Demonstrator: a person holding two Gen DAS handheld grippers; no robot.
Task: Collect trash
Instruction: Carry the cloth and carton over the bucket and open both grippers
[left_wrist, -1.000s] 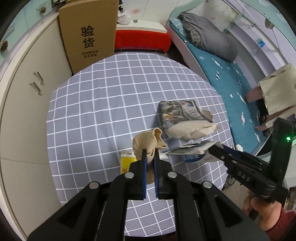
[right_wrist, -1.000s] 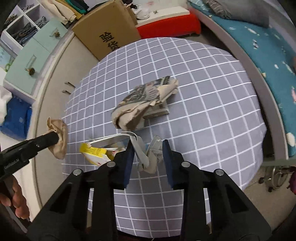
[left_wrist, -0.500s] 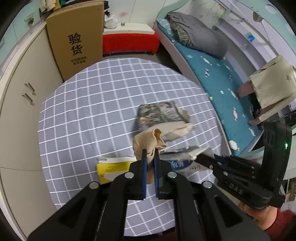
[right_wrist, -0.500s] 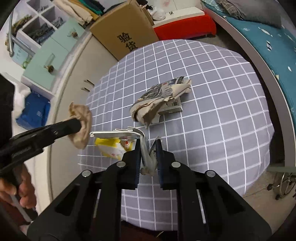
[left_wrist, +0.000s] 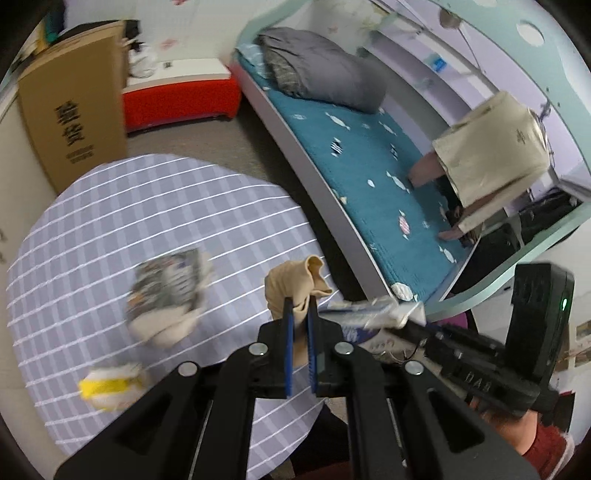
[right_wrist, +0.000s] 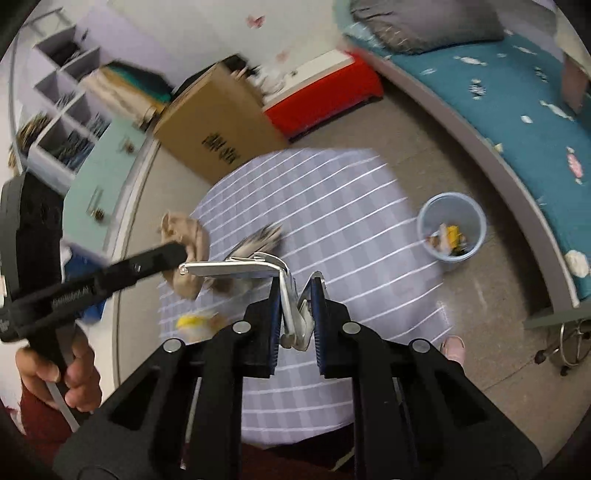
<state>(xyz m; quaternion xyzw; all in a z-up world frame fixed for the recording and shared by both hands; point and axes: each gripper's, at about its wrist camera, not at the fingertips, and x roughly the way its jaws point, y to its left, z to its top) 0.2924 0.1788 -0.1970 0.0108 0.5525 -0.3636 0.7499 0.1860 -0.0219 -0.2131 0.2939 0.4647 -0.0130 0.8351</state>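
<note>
Both grippers have lifted away from the table since a second ago and swung toward its right edge, so the floor and the bed now fill more of each view. Over that second the right gripper's jaws have been closing, and they now pinch a crumpled silvery wrapper, whose flat foil end sticks out to the left of the fingers. The left gripper is clamped tight on a wadded beige tissue that bulges above its blue pads.

From the left wrist view the right gripper shows at lower right with the wrapper at its tip, held by a hand in a red sleeve. From the right wrist view the left gripper reaches in from the left with the tissue.

On the checked tablecloth lie a crumpled newspaper bundle, near the middle, and a yellow-and-white packet close to the near edge. A pale blue bin stands on the floor just past the table's right edge, with scraps already inside. A cardboard box stands at the far side of the table, beside a red chest.
</note>
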